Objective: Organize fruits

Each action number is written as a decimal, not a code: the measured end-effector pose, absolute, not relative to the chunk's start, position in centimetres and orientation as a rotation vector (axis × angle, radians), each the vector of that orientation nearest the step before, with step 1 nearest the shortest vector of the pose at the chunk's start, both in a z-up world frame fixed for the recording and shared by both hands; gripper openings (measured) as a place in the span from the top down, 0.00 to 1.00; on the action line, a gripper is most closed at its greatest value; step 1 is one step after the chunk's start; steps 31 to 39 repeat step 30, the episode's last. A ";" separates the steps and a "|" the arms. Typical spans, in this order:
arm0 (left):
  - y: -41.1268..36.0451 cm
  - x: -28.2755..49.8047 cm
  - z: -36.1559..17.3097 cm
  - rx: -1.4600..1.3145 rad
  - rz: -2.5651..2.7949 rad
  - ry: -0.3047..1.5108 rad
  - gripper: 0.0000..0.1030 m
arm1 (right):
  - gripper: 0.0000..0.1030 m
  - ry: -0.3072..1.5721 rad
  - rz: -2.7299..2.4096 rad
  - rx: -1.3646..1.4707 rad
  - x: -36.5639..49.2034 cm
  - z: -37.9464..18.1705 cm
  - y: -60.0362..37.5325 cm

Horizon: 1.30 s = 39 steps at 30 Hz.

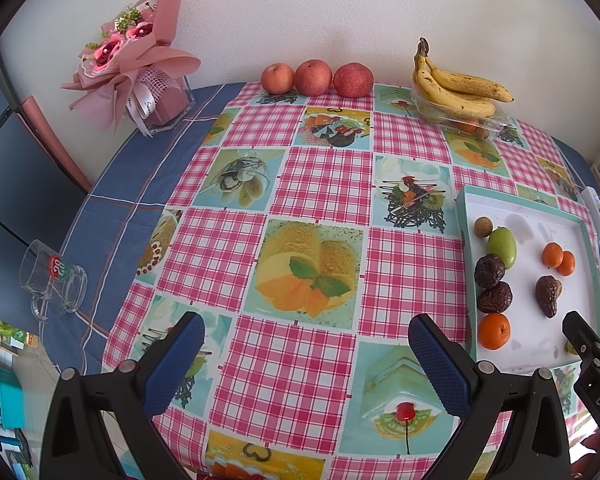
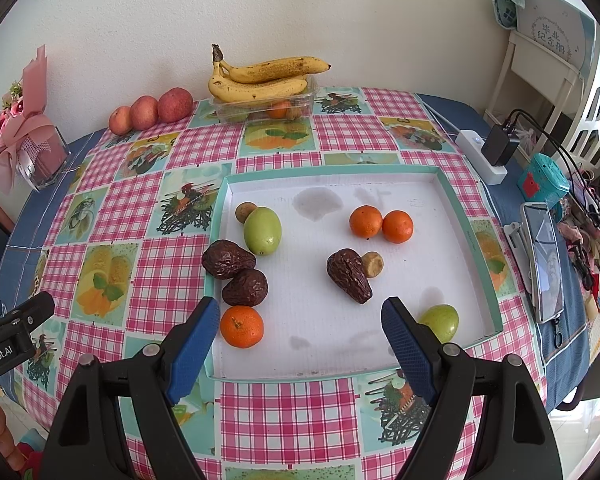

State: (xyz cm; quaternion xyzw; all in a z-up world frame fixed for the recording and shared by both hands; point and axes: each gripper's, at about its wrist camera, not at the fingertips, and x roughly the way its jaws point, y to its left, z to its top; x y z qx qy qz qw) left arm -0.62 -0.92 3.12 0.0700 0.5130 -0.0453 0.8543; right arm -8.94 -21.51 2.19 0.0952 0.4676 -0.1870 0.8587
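Note:
A white tray with a teal rim (image 2: 332, 169) holds scattered fruit: three oranges (image 2: 241, 327), two green fruits (image 2: 262, 231), three dark wrinkled fruits (image 2: 349, 276) and two small brown balls (image 2: 245, 212). My right gripper (image 2: 300, 308) hangs open over the tray's near part, nothing between its fingers. My left gripper (image 1: 306, 322) is open above the checked tablecloth, left of the tray (image 1: 520, 320). At the back by the wall, bananas (image 2: 260, 76) rest on a clear plastic box (image 2: 264, 106), with three apples (image 2: 144, 112) to their left.
A pink bouquet in a clear vase (image 1: 140, 60) stands at the back left and a glass mug (image 1: 52, 280) lies near the left table edge. Right of the tray are a white power strip with a charger (image 2: 482, 156), a phone (image 2: 542, 256) and small clutter.

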 end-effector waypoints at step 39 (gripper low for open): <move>-0.7 -0.8 3.2 0.153 -0.084 1.071 0.00 | 0.19 0.987 -0.391 0.199 -9.1 2.0 -21.8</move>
